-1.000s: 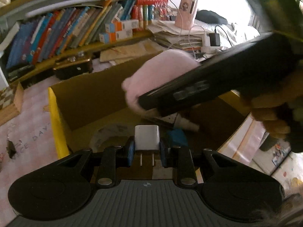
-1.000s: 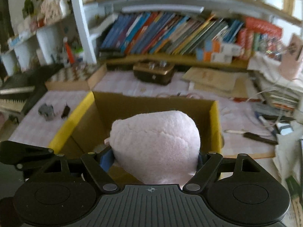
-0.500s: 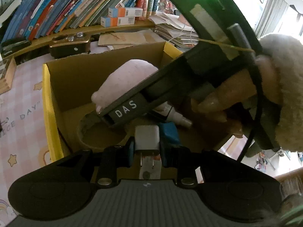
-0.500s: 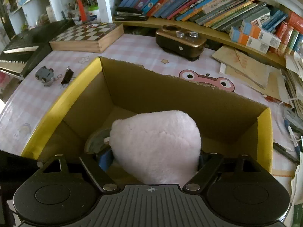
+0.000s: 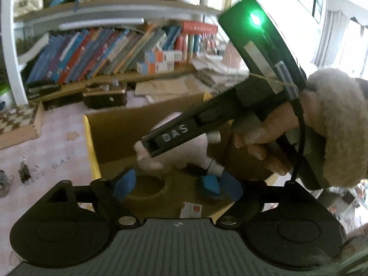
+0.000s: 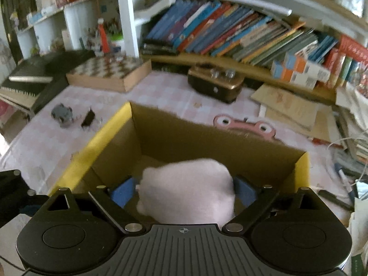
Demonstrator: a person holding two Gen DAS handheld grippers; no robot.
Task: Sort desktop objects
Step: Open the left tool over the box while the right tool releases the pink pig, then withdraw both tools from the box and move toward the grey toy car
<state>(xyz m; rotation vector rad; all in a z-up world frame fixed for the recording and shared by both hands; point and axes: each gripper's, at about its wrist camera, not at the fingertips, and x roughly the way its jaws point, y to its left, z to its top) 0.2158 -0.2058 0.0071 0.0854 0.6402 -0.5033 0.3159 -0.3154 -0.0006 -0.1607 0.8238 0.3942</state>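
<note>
The left gripper [image 5: 178, 182] hangs over the open brown cardboard box with yellow-edged flaps [image 5: 91, 147], its blue-padded jaws spread wide and gripping nothing. Beneath them, on the box floor, lie a round roll-like ring [image 5: 149, 189] and a small white bottle [image 5: 215, 166]. The right gripper [image 6: 184, 191] reaches into the same box [image 6: 101, 138], its jaws set against either side of a soft pink plush toy [image 6: 186, 191]; the pads touch it, though whether they press it firmly I cannot tell (the view is blurred). In the left wrist view the plush toy [image 5: 161, 158] hangs low within the box, under the right gripper's black body marked "DAS" [image 5: 177, 134], which a bare hand [image 5: 271, 138] in a fleecy cuff holds. On the pink checked desk [image 6: 161, 92] beyond the box stand a wooden chessboard box [image 6: 110, 73] and a small brown-and-gold case [image 6: 215, 82], with a small grey toy [image 6: 61, 114] and a black binder clip [image 6: 88, 118] near the box's left side.
</note>
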